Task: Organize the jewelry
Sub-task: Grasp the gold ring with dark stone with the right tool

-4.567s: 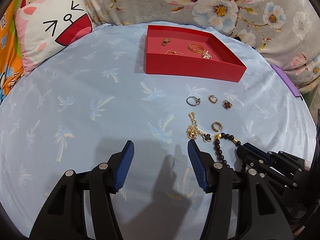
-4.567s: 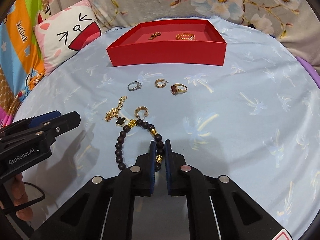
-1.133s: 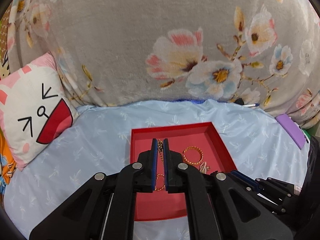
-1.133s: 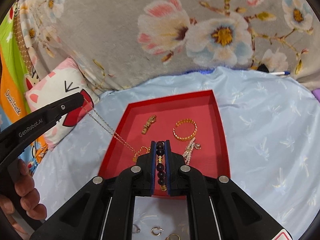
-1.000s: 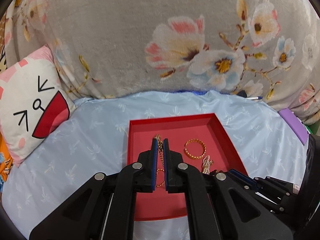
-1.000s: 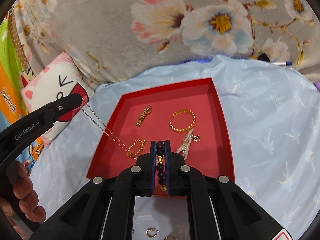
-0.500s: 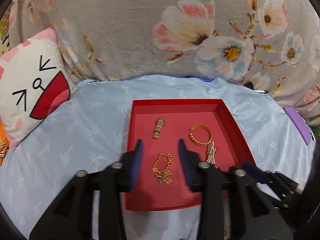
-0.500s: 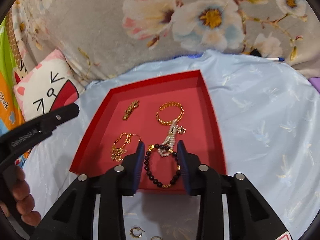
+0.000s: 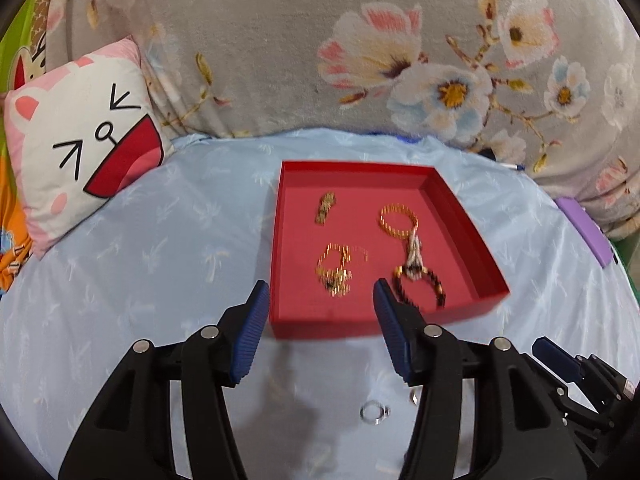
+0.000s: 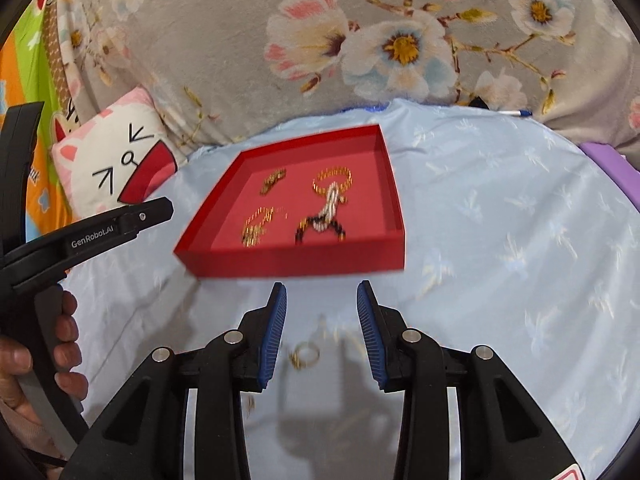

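Observation:
A red tray (image 9: 320, 326) lies on the blue sheet, and its front wall (image 10: 296, 266) faces both cameras. Inside it are a gold chain necklace (image 9: 334, 274) (image 10: 256, 228), a dark bead bracelet (image 9: 420, 292) (image 10: 320, 230), a gold bangle (image 9: 398, 220), a pearl piece (image 9: 414, 254) and a small gold clasp (image 9: 325, 208). My left gripper (image 9: 320, 300) hovers before the tray's near edge, its jaws opening with nothing between them. My right gripper (image 10: 321, 296) is open and empty, just short of the tray. A silver ring (image 9: 374, 412) and a gold ring (image 10: 306, 354) lie on the sheet below the grippers.
A cat-face pillow (image 9: 80, 140) leans at the back left against a grey floral blanket (image 9: 360, 80). A purple block (image 9: 584, 228) sits at the right edge, with a pen (image 10: 516, 112) behind it. A person's hand (image 10: 60, 344) holds the left gripper's handle.
Both grippers went from shut to open, leaving the gold necklace and the bead bracelet lying in the tray. Both then drew back to the tray's near side.

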`<act>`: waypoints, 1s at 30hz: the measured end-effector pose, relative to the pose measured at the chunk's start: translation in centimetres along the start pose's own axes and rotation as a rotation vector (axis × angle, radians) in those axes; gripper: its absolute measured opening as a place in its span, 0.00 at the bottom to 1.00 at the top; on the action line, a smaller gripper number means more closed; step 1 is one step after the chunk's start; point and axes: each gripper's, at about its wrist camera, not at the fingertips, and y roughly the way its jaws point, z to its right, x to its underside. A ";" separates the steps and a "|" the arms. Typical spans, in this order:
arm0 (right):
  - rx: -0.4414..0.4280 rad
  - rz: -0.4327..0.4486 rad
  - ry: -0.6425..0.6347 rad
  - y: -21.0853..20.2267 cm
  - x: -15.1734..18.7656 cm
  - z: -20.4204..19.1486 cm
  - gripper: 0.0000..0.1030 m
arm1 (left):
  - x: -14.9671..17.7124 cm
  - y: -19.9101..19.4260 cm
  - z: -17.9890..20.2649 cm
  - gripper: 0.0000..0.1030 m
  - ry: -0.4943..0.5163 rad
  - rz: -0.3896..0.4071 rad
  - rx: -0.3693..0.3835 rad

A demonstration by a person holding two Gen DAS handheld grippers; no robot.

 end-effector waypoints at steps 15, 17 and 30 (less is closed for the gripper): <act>-0.024 -0.116 0.042 0.5 5.1 0.2 0.35 | 8.3 0.8 0.1 0.50 -0.027 -0.151 0.008; -0.039 -0.131 0.048 1.4 5.0 0.1 0.34 | 8.7 0.8 0.0 0.50 -0.023 -0.156 0.002; -0.022 -0.154 0.033 5.3 4.2 -1.4 0.22 | 9.4 1.5 -0.6 0.50 -0.015 -0.177 0.001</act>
